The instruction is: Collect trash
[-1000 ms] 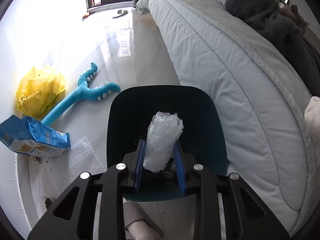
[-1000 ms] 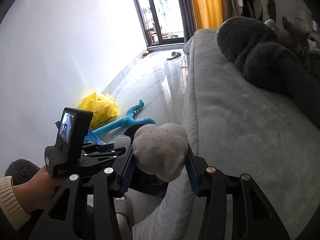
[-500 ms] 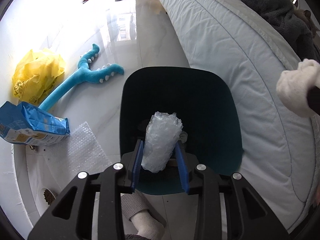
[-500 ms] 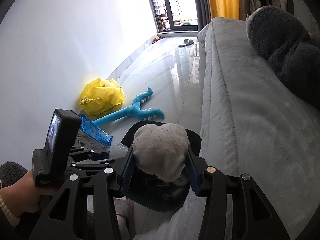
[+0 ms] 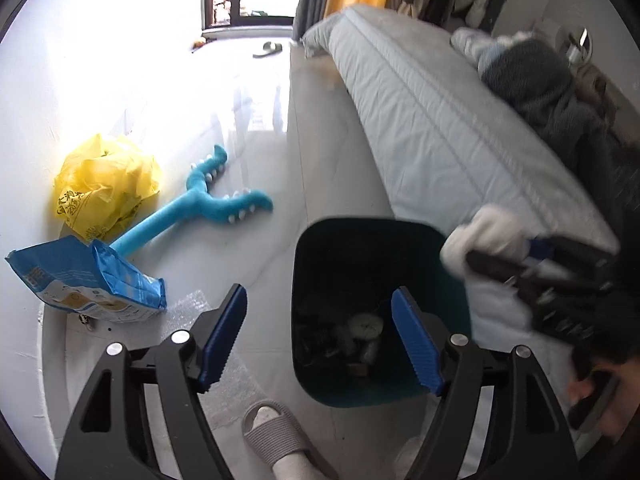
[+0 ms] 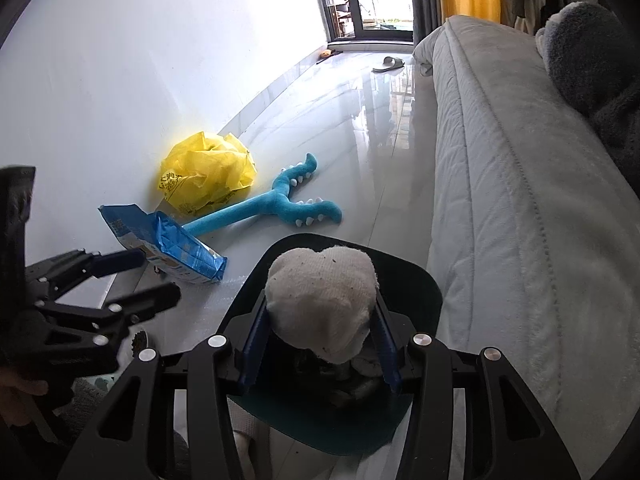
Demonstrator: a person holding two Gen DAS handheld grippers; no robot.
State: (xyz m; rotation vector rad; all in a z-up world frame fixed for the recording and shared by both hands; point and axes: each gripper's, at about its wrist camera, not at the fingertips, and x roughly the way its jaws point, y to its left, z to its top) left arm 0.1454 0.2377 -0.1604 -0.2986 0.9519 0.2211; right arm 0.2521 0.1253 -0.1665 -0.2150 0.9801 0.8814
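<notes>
The left gripper [image 5: 318, 338] stands wide with nothing between its pads; its jaws have just been opening, and it hangs at the left rim of the dark bin [image 5: 400, 226], so this hand's drop looks finished. The right gripper [image 6: 318, 344] is clamped on a balled white cloth [image 6: 322, 304], held right above the bin's mouth, with scraps of trash [image 5: 362, 330] already lying at the bottom. The step in hand is the second drop: it seems to call only for spreading the right jaws while the cloth hangs over the opening, since the bed [image 6: 520, 200] edge sits just beside the bin on the right and a late release could land the cloth on the quilt. Still on the floor, left of the bin, are a blue packet [image 5: 86, 282], a sheet of bubble wrap [image 5: 188, 310] beside it, and a yellow plastic bag [image 5: 106, 186] near the wall, with a blue plush toy [image 5: 200, 212] between them. The floor towards the window is open; a slippered foot [image 5: 276, 434] stands close under the bin's near edge
</notes>
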